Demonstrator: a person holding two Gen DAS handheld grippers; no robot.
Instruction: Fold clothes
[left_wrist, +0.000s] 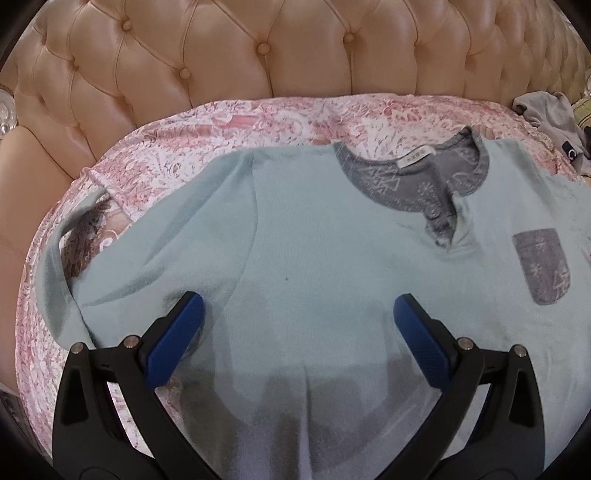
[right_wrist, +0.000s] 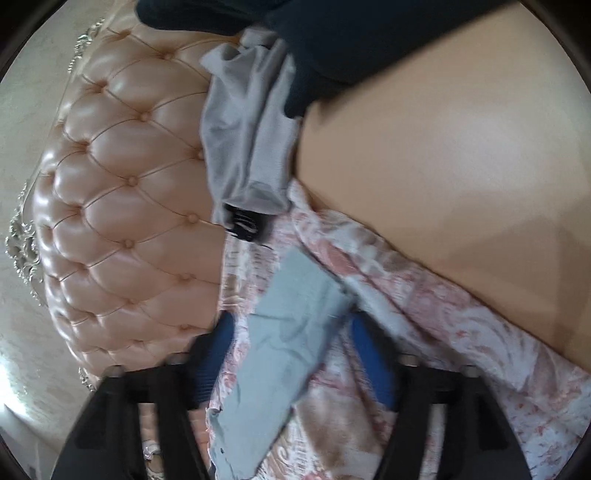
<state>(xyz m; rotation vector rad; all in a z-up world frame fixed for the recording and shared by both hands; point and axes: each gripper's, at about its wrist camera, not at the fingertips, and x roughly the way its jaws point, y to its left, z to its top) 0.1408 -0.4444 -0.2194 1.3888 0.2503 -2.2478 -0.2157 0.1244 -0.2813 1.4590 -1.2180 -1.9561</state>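
Observation:
A pale green long-sleeved top (left_wrist: 314, 251) with a grey patterned collar (left_wrist: 413, 177) and a grey chest pocket (left_wrist: 541, 269) lies flat, front up, on the pink floral bedspread (left_wrist: 229, 129). My left gripper (left_wrist: 299, 310) hovers open above the top's lower body, its blue pads wide apart. In the right wrist view, one sleeve of the top (right_wrist: 291, 332) lies stretched over the bedspread (right_wrist: 443, 317), passing between the blue pads of my right gripper (right_wrist: 291, 336). That gripper is open, with its pads standing clear of the cloth on both sides; the frame is blurred.
A tufted peach headboard (left_wrist: 258, 51) runs behind the bed. A grey garment (left_wrist: 550, 114) lies bunched at the far right of the bed; grey cloth (right_wrist: 243, 140) and dark cloth (right_wrist: 332, 40) hang by the padded side rail (right_wrist: 461, 155).

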